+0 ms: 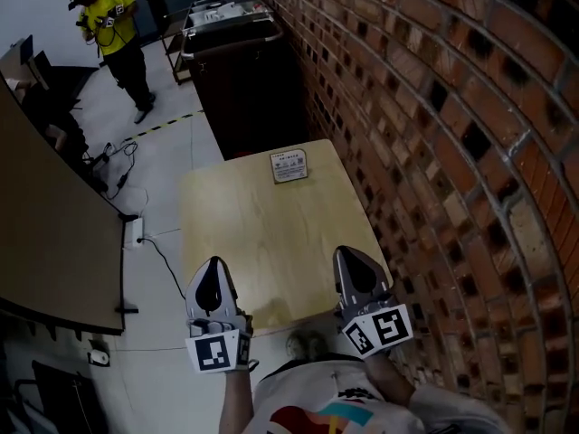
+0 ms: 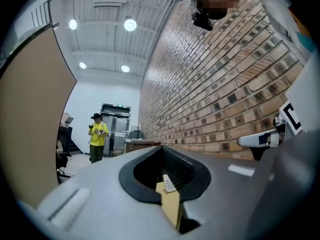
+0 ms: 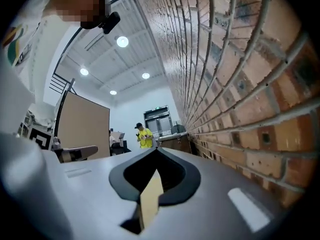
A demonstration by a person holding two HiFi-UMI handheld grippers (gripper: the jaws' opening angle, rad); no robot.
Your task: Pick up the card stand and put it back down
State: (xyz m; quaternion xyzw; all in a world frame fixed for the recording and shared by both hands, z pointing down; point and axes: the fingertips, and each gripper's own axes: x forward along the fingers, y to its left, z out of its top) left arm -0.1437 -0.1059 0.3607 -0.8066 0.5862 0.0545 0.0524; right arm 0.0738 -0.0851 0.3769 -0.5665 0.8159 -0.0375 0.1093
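— Left gripper (image 1: 213, 265), jaws?
— Pressed together, nothing pinched. Held over near left corner of desk (image 1: 262, 242).
— Right gripper (image 1: 349, 253)?
— Likewise closed and empty. Over near right corner.
— Card stand (image 1: 289, 165)?
— At far edge of desk, towards right corner, near brick wall (image 1: 434, 152). Well apart from both grippers.

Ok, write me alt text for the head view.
A white printed card stand sits at the far edge of a small light wooden table beside a red brick wall. Nearer the camera, the person's grey left gripper and right gripper hover over the table's near edge, both shut and empty.
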